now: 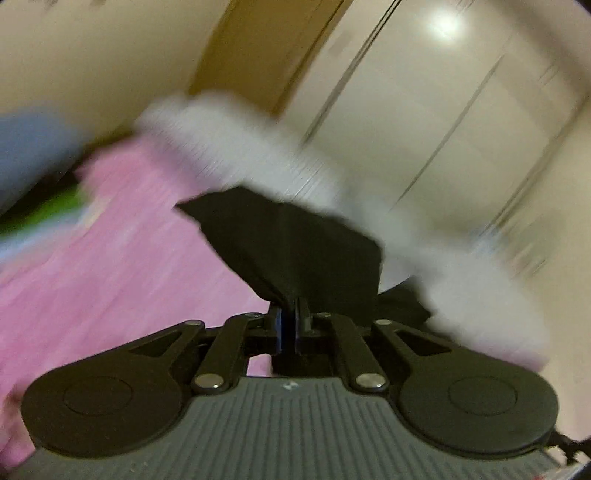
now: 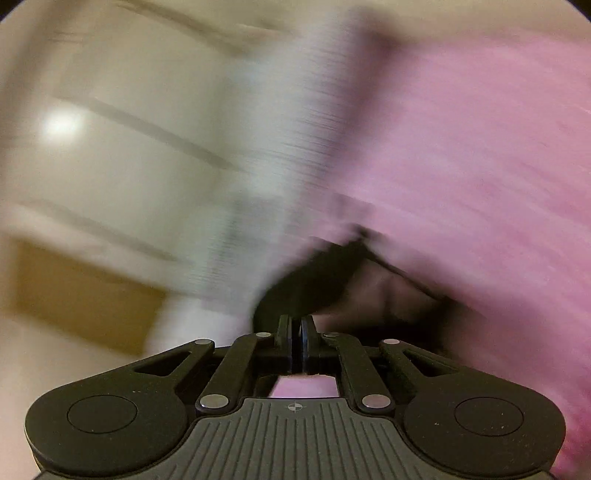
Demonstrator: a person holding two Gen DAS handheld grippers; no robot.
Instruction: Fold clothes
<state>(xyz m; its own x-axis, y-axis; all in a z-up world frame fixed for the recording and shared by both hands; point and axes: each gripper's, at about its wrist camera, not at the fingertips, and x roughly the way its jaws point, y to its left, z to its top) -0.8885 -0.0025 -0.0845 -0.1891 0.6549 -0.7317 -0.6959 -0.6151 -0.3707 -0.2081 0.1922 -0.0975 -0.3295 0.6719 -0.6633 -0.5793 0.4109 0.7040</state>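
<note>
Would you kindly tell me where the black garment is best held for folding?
At its edge, one spot per side. The left tongs are shut on a bunched edge of the black garment, which fans out forward from them; the right tongs pinch another part. Coming edge-on suits thin, limp cloth. Blur hides which corners these are.

Blurred cream wall panels [image 1: 424,122] w/ light glare [image 1: 441,22], brown door frame [image 1: 255,48], pink bedding [image 2: 480,147].
</note>
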